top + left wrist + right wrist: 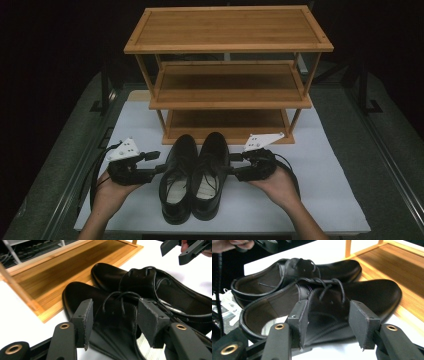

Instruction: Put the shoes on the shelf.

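2 black shoes [194, 175] sit between 2 hand-held grippers, left [159, 161] and right [232, 164], both wide open, holding nothing.

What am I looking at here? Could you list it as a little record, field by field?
Shoes: a pair of black lace-up dress shoes, left shoe and right shoe, side by side, toes toward the rack
Rack: three-tier bamboo shoe rack, shelves bare
Surface: white mat
Left gripper: open, at the left shoe's outer side
Right gripper: open, at the right shoe's outer side
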Demonstrator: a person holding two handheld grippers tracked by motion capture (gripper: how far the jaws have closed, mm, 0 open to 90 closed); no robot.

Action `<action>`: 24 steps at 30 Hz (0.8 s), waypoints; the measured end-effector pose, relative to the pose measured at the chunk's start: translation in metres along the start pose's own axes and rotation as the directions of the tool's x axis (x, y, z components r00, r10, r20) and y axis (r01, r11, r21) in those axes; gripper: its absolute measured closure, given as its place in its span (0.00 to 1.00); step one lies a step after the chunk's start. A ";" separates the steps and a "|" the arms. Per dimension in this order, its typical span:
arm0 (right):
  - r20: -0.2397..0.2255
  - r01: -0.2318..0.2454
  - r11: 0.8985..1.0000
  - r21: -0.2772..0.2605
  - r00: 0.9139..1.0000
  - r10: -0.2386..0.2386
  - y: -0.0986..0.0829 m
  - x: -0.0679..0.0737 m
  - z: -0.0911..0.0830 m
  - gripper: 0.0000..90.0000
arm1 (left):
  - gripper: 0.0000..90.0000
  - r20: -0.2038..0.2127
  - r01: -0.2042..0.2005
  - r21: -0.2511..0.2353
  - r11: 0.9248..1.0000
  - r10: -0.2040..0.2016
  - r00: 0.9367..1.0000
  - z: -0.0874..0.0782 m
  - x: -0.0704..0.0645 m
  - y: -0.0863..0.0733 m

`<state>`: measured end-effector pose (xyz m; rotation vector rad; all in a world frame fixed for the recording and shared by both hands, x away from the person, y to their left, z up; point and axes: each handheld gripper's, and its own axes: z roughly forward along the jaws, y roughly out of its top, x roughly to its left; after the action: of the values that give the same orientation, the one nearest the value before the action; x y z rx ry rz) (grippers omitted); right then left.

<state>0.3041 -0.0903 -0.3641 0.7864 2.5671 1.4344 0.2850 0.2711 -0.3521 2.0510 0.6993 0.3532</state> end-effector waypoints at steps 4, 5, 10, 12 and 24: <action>-0.012 0.010 1.000 -0.001 1.000 -0.010 0.006 0.003 0.007 0.54 | 0.52 0.016 -0.005 0.011 1.000 0.005 1.000 0.008 -0.002 0.000; -0.013 0.010 1.000 -0.002 1.000 -0.010 0.007 0.003 0.009 0.54 | 0.52 0.020 -0.008 0.014 1.000 0.008 1.000 0.009 -0.002 -0.001; -0.020 0.003 1.000 0.001 1.000 -0.003 0.011 0.002 0.019 0.53 | 0.52 0.023 -0.009 0.037 0.999 0.008 1.000 0.016 -0.004 -0.007; -0.021 -0.001 1.000 0.002 1.000 0.001 0.012 0.002 0.023 0.53 | 0.52 0.017 -0.019 0.052 0.998 0.018 1.000 0.018 -0.004 -0.009; -0.025 -0.012 0.998 0.058 1.000 0.014 0.006 0.000 0.045 0.53 | 0.58 0.051 -0.025 0.076 0.997 0.021 0.998 0.027 -0.006 -0.013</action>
<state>0.3211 -0.0526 -0.3841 0.7989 2.6383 1.3887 0.2895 0.2551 -0.3780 2.1349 0.6685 0.2910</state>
